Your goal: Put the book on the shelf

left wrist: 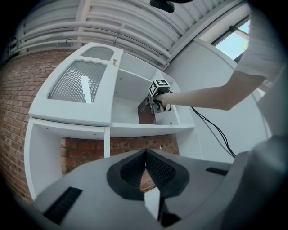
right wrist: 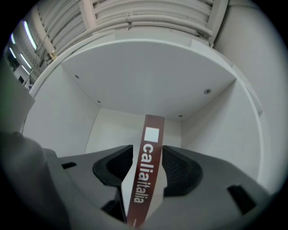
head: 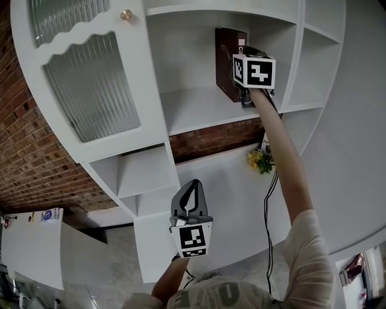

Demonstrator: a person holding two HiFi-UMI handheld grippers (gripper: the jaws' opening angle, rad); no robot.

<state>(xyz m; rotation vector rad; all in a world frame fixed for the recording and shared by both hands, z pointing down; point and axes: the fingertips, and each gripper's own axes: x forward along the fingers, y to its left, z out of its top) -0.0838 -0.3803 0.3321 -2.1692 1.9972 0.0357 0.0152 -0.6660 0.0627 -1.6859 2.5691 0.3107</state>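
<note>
**Fingers [right wrist: 180, 170] of the right gripper [right wrist: 147, 148] parted about the book [right wrist: 145, 179] on the shelf [head: 193, 108]**

Both pads of the right gripper are seen spread wide, with the book's dark red spine standing between them. A narrow gap is visible at the left pad. The right pad lies just beside the spine, and whether it touches cannot be told. No squeeze on the book is seen.

The book is stood upright on the shelf, to the right of the shelf's middle. Its spine, marked with white lettering, is turned outward toward the gripper. The person's right arm [head: 286, 163] is stretched up from below the shelf to the book's place.

The left gripper [left wrist: 145, 152] is held well below the shelf and left of the book. Its jaws are brought together at the tips, and nothing is caught between them.

A cabinet door [head: 90, 84] with ribbed glass is set to the left of the shelf, and a brass knob [head: 126, 14] is fixed near the door's upper corner. Red brick wall [head: 208, 142] is exposed just under the shelf. A small bunch of yellow flowers [head: 260, 160] is placed below the shelf's right end. A black cable [head: 268, 211] is hung below the shelf, beside the right arm.
</note>
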